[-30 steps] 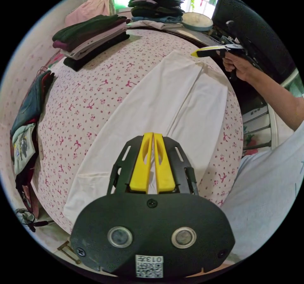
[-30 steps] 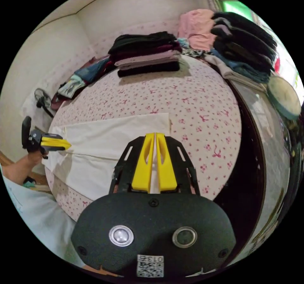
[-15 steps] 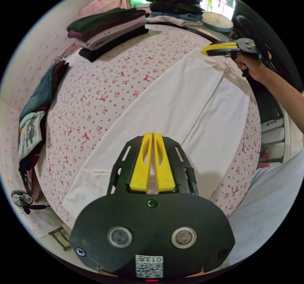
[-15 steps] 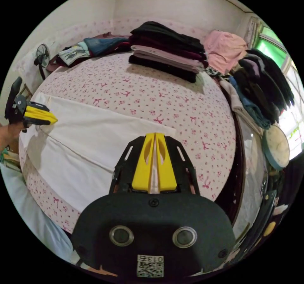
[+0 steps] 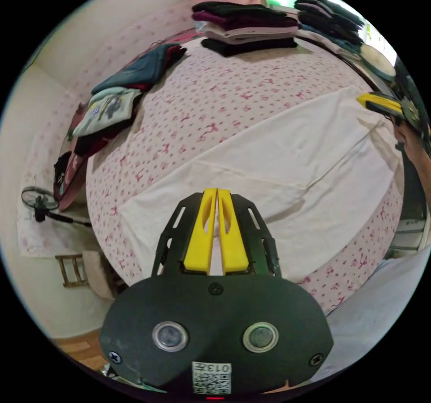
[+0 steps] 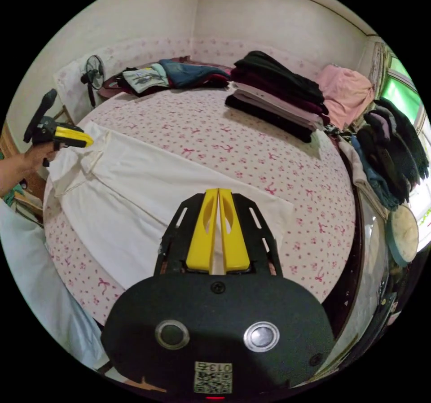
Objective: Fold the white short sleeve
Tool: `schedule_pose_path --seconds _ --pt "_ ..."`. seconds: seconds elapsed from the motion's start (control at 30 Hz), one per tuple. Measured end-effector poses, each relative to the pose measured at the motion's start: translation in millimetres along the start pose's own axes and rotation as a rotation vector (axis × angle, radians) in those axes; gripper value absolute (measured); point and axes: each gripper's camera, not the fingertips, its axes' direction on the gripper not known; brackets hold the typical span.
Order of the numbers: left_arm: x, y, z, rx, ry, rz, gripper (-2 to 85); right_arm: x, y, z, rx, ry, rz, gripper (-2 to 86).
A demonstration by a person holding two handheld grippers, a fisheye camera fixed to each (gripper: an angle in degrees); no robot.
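The white short sleeve shirt [image 5: 287, 160] lies as a long band across the pink-flowered bed [image 5: 215, 102], with one side folded over along a straight seam. My left gripper [image 5: 217, 191] is shut on one end of it, white cloth showing between the yellow jaws. In the right gripper view that left gripper [image 6: 72, 137] holds a raised, creased end of the shirt [image 6: 148, 183], a hand behind it. My right gripper [image 6: 218, 191] is shut on the opposite end. In the left gripper view the right gripper [image 5: 379, 102] pinches the far corner.
A stack of folded dark and pink clothes [image 6: 276, 93] and a second stack [image 6: 395, 142] sit at the bed's far side. Loose clothes [image 6: 175, 73] lie by the wall. A fan [image 6: 92, 73] and a stool [image 5: 72, 268] stand beside the bed. A person's pale clothing [image 5: 381, 304] is close by.
Both cameras have swung round. The shirt end at the left gripper has lifted and creased, and the cloth lies less taut. Both grippers stay shut on the shirt.
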Motion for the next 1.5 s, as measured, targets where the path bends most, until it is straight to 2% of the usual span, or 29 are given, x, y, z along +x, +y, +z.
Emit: schedule_pose_path --seconds 0.1,0.13,0.2,0.23,0.33,0.53,0.63,0.7,0.73,0.9,1.07,1.17,1.3,1.5 --pt "-19.8 18.6 17.1 -0.037 -0.051 -0.083 -0.2 -30.7 -17.3 -8.2 0.035 -0.064 -0.055 -0.1" --pt "-26.0 23.8 31.2 -0.094 -0.013 -0.094 -0.2 -36.5 -22.0 -8.2 0.026 -0.071 -0.068 -0.1" --pt "-33.0 32.4 29.2 -0.049 0.028 -0.105 -0.3 -55.6 -41.9 -0.5 -0.059 -0.108 -0.107 -0.1" --pt "-36.5 35.8 28.0 -0.067 0.025 -0.105 -0.3 -59.5 -46.6 -1.0 -0.056 -0.117 -0.112 -0.1" --pt "-48.5 55.7 6.9 0.030 -0.027 -0.149 -0.3 -80.4 -75.7 -16.8 0.020 -0.187 -0.137 0.0" --pt "-84.0 93.0 14.4 0.016 0.067 -0.181 -0.2 -152.6 -144.2 -19.3 0.045 -0.320 -0.358 0.0" --pt "-99.9 107.9 16.6 0.043 0.125 -0.199 -0.1 -187.6 -177.1 -1.8 -0.016 -0.355 -0.444 0.0" --pt "-110.7 117.6 14.8 0.066 0.162 -0.209 0.1 -210.4 -198.4 32.8 -0.221 -0.349 -0.478 0.0" --pt "-119.0 126.4 10.2 0.083 0.162 -0.220 0.3 -213.4 -202.9 37.8 -0.256 -0.337 -0.480 0.0" --pt "-161.2 191.9 -24.1 0.183 0.136 -0.293 3.9 -215.5 -268.6 4.8 -0.049 -0.349 -0.432 0.6" --pt "-189.9 268.5 -27.2 0.124 0.242 -0.444 10.6 -249.5 -332.3 17.4 -0.064 -0.441 -0.547 3.6" --pt "-190.9 282.7 -23.7 0.095 0.274 -0.476 12.5 -277.9 -368.0 29.8 -0.067 -0.469 -0.633 6.4" --pt "-196.3 280.4 -17.1 0.080 0.265 -0.504 12.4 -312.1 -405.3 56.2 -0.156 -0.467 -0.764 8.2" --pt "-216.5 271.9 -9.7 0.055 0.293 -0.524 7.3 -321.9 -424.0 99.3 -0.346 -0.481 -0.784 6.0"
